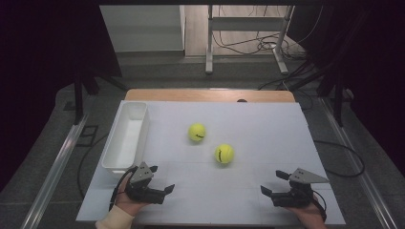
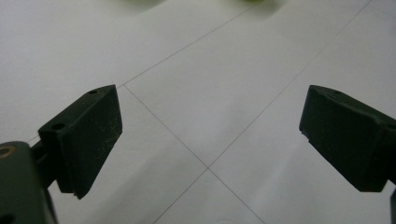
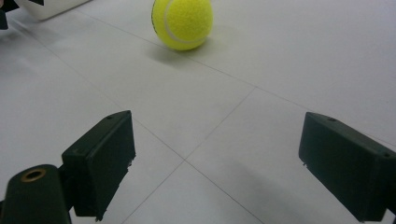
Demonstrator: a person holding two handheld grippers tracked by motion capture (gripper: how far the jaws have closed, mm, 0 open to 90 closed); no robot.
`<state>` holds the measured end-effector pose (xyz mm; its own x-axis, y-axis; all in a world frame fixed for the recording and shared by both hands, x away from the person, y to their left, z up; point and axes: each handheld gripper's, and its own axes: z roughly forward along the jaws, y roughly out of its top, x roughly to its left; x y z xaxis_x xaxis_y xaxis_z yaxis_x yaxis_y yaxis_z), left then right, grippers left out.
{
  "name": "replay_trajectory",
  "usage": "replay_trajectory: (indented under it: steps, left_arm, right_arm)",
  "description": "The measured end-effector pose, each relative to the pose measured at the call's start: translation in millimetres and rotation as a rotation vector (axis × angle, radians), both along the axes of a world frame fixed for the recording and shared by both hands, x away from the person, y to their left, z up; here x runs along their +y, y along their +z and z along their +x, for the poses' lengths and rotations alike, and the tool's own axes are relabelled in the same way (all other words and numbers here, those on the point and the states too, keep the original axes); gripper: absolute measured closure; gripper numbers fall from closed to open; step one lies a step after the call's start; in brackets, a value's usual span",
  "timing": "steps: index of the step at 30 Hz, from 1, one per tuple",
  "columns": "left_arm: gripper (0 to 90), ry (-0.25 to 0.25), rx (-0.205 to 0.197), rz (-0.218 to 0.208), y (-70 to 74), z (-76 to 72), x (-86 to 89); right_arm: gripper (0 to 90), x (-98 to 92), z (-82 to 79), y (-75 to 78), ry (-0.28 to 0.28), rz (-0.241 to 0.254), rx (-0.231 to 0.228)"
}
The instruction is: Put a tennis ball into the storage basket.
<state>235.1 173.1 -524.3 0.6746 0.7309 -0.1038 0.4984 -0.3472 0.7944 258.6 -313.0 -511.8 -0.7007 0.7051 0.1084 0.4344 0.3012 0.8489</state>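
Starting out: my left gripper and right gripper sit released, empty, at lower frame. Two fuzzy yellow tennis balls, nearer ball and farther ball, lie mid-worktop; white rectangular plastic bin left. Next I'd reach for the nearer ball.

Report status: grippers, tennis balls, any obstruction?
Left gripper and right gripper open, empty. Near tennis ball and far tennis ball loose on mat. White bin empty. Path clear.
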Motion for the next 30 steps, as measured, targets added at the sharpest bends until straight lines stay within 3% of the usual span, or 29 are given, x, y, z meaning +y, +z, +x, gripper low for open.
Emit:
replay_trajectory:
  steps: [16,22,30]
  left_arm:
    - [6.8,0.006,-0.004,-0.014,3.7,-1.2,3.7]
    - [6.8,0.006,0.016,-0.018,2.3,-2.8,2.4]
    - [6.8,0.009,0.013,-0.017,5.6,-3.3,-1.5]
  right_arm:
    - [12.0,9.2,0.2,-0.5,0.048,-0.003,0.013]
    - [12.1,9.0,3.8,-1.6,0.048,0.000,0.012]
    - [12.5,8.3,7.4,-4.7,0.048,0.000,0.025]
